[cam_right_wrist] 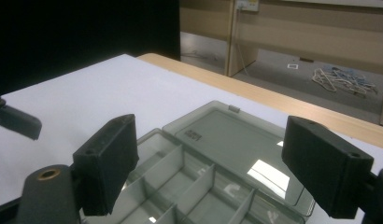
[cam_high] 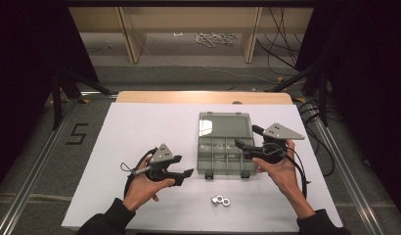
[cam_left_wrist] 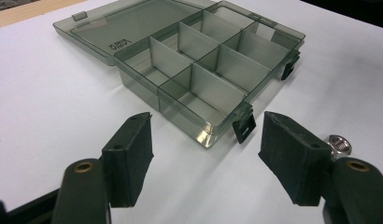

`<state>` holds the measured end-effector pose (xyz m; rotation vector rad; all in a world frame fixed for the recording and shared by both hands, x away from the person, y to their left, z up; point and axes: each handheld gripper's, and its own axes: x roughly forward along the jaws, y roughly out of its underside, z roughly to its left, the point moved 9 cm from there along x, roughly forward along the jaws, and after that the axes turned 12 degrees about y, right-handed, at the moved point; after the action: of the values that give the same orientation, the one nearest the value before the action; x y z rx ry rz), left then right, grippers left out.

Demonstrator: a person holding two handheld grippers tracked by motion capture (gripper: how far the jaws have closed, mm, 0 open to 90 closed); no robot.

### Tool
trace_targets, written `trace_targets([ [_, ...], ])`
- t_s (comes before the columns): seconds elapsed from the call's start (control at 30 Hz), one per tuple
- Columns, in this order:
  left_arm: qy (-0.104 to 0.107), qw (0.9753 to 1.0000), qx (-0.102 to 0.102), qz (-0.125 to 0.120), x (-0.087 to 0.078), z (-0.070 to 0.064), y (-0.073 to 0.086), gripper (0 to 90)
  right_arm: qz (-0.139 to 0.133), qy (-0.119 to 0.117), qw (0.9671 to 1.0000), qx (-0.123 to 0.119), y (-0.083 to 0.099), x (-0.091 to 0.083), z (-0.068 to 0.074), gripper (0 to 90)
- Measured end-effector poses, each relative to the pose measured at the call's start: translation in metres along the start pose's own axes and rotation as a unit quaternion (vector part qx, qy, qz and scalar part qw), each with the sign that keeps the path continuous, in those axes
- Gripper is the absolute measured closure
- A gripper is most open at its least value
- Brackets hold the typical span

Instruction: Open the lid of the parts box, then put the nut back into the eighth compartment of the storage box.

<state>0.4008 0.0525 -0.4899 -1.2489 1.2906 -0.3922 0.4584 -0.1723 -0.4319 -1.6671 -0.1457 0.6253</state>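
Organizer box (cam_high: 224, 145), smoke-grey, lid laid flat open, mid-surface between our two grippers; nuts (cam_high: 220, 200) loose in front.
We hold the left gripper (cam_high: 188, 175) low beside the box's near left corner, jaws spread wide and empty, with one nut (cam_left_wrist: 338, 144) just behind its right jaw. We keep the right gripper (cam_high: 239, 145) over the box's right side, jaws likewise wide and holding nothing, probably to steady it. Compartments look empty; dividers (cam_left_wrist: 213, 91) upright. Black latches (cam_left_wrist: 244, 128) hang at the front edge. White surface (cam_high: 140, 132) otherwise bare; nothing blocks the reach to the nuts.
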Motion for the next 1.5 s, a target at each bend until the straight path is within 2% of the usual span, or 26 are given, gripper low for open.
trace_targets([
  [0.03,0.000,1.0000,0.000,0.000,0.000,0.000,0.000,33.4,-0.001,-0.004,1.0000,-0.001,0.001,-0.002,0.003,19.1],
  [0.07,0.004,0.9978,0.064,0.016,-0.005,0.006,-0.002,33.2,-0.002,-0.003,1.0000,-0.002,0.001,-0.004,0.004,19.1],
  [0.1,0.007,0.9993,0.036,0.005,-0.004,0.001,0.000,33.0,0.000,-0.008,1.0000,-0.002,0.002,-0.006,0.007,19.1],
  [0.13,-0.001,0.9991,0.043,0.005,-0.007,0.002,0.000,32.8,0.000,-0.010,0.9999,-0.002,0.003,-0.008,0.009,19.1],
  [0.17,-0.004,1.0000,0.004,-0.003,-0.007,-0.004,0.003,32.8,0.001,-0.014,0.9999,-0.004,0.004,-0.009,0.011,19.1],
  [0.23,0.001,1.0000,0.005,-0.006,-0.008,-0.006,0.003,32.8,0.005,-0.017,0.9998,-0.008,0.006,-0.014,0.015,19.1],
  [0.27,0.004,0.9980,0.064,0.001,-0.013,-0.001,-0.001,32.8,0.003,-0.022,0.9997,-0.006,0.007,-0.015,0.018,19.1],
  [0.3,0.002,0.9994,0.035,-0.008,-0.014,-0.007,0.001,32.5,0.008,-0.024,0.9997,-0.007,0.009,-0.018,0.019,19.2],
  [0.33,0.006,0.9967,0.081,-0.002,-0.016,-0.003,-0.002,32.3,0.006,-0.028,0.9996,-0.008,0.010,-0.020,0.022,19.1],
  [0.37,0.002,0.9990,0.044,-0.011,-0.017,-0.009,0.000,32.3,0.011,-0.029,0.9995,-0.008,0.013,-0.022,0.024,19.2],
  [0.43,0.003,0.9972,0.073,-0.018,-0.021,-0.010,-0.003,31.7,0.013,-0.031,0.9994,-0.009,0.016,-0.026,0.027,19.1],
  [0.63,-0.005,0.9953,0.082,-0.052,-0.037,-0.016,-0.008,30.3,0.014,-0.048,0.9987,0.000,0.022,-0.035,0.036,19.1],
  [0.67,-0.005,0.9938,0.096,-0.056,-0.040,-0.015,-0.010,30.0,0.009,-0.053,0.9985,0.004,0.022,-0.036,0.038,19.1],
  [0.7,-0.009,0.9946,0.083,-0.063,-0.043,-0.017,-0.010,29.8,0.009,-0.054,0.9985,0.005,0.023,-0.037,0.039,19.1],
  [0.73,-0.007,0.9928,0.100,-0.066,-0.046,-0.015,-0.011,29.6,0.014,-0.055,0.9984,0.000,0.025,-0.039,0.039,19.2],
  [0.77,-0.012,0.9936,0.086,-0.072,-0.049,-0.017,-0.010,29.3,0.008,-0.049,0.9988,0.000,0.025,-0.040,0.039,19.1],
  [0.87,-0.012,0.9914,0.099,-0.084,-0.054,-0.015,-0.011,28.7,0.007,-0.052,0.9986,-0.005,0.027,-0.044,0.040,19.0],
  [0.93,-0.014,0.9921,0.091,-0.085,-0.055,-0.016,-0.009,28.2,0.005,-0.057,0.9983,-0.004,0.028,-0.045,0.042,18.9],
  [0.97,-0.011,0.9897,0.113,-0.087,-0.057,-0.013,-0.010,27.1,0.010,-0.062,0.9980,-0.003,0.030,-0.048,0.044,18.8],
  [1.0,-0.017,0.9918,0.091,-0.089,-0.058,-0.015,-0.008,26.6,0.006,-0.060,0.9982,-0.003,0.031,-0.049,0.045,18.8],
  [1.07,-0.013,0.9902,0.105,-0.091,-0.059,-0.014,-0.008,26.6,0.007,-0.067,0.9977,-0.002,0.033,-0.051,0.048,18.5],
  [1.17,-0.015,0.9915,0.087,-0.095,-0.060,-0.017,-0.006,26.6,0.011,-0.069,0.9975,-0.005,0.036,-0.053,0.052,18.3],
  [1.23,-0.011,0.9882,0.123,-0.091,-0.061,-0.015,-0.008,26.6,0.020,-0.077,0.9968,-0.006,0.040,-0.055,0.056,18.1],
  [1.27,-0.017,0.9907,0.100,-0.090,-0.062,-0.017,-0.005,26.6,0.022,-0.075,0.9969,-0.009,0.041,-0.056,0.057,17.9],
  [1.37,-0.016,0.9917,0.085,-0.095,-0.062,-0.019,-0.004,26.6,0.030,-0.084,0.9960,-0.011,0.045,-0.058,0.063,17.8],
  [1.5,-0.018,0.9913,0.086,-0.098,-0.062,-0.018,-0.004,26.5,0.036,-0.093,0.9947,-0.025,0.051,-0.059,0.069,17.9],
])
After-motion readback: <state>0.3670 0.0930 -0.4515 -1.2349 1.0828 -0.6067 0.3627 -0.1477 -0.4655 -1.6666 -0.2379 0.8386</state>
